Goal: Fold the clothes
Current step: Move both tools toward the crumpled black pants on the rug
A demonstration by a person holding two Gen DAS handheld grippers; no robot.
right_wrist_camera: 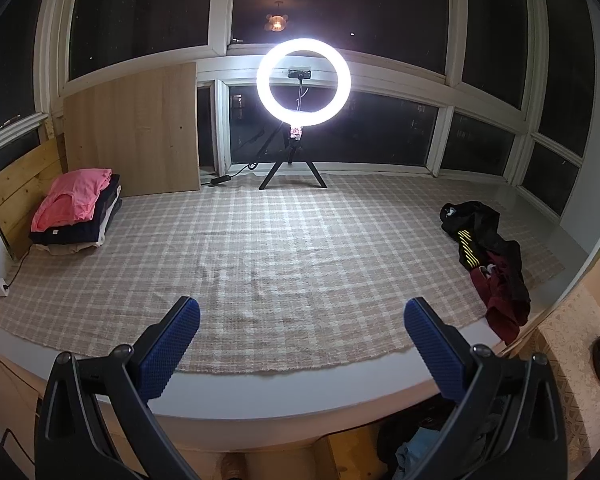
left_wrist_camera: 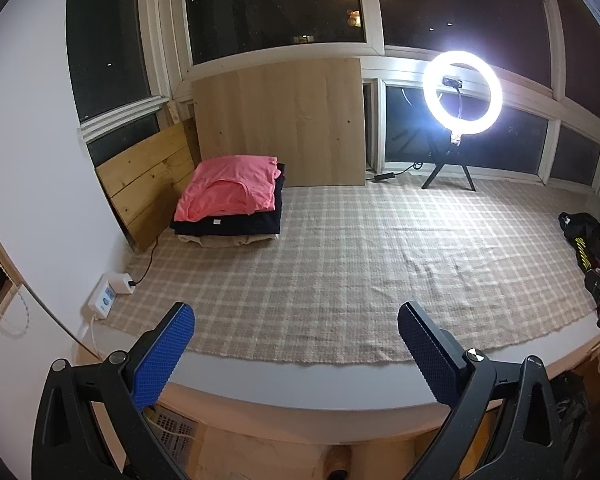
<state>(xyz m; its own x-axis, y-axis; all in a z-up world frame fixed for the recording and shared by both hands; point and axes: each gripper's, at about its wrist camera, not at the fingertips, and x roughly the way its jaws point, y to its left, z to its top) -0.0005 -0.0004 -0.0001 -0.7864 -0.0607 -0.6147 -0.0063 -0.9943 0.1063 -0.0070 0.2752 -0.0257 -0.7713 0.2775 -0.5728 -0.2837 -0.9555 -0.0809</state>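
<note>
meanwhile, both grippers hang wide open and empty over the near edge of a window-side platform covered by a checked cloth [right_wrist_camera: 300, 248]. the left gripper [left_wrist_camera: 296, 344] looks toward a folded stack [left_wrist_camera: 232, 200] at the upper left of its frame, pink shirt on top, dark garments beneath, resting against wooden boards [left_wrist_camera: 148, 184]. the right gripper [right_wrist_camera: 302, 340] faces a lit ring light [right_wrist_camera: 303, 82] on its tripod at the top centre, and at the right of its frame lies the work still to do: a crumpled heap of unfolded clothes [right_wrist_camera: 488, 256], black with yellow stripes and a maroon piece, near the cloth's right edge and well apart from both tools. the step in hand looks like fetching the next garment. done well, the right gripper would probably pinch one piece only, at a collar or hem rather than the bunched middle, so the maroon one does not trail along, then draw it to the bare centre of the cloth and spread it flat, clear of the stack and the tripod legs, before any fold.
</note>
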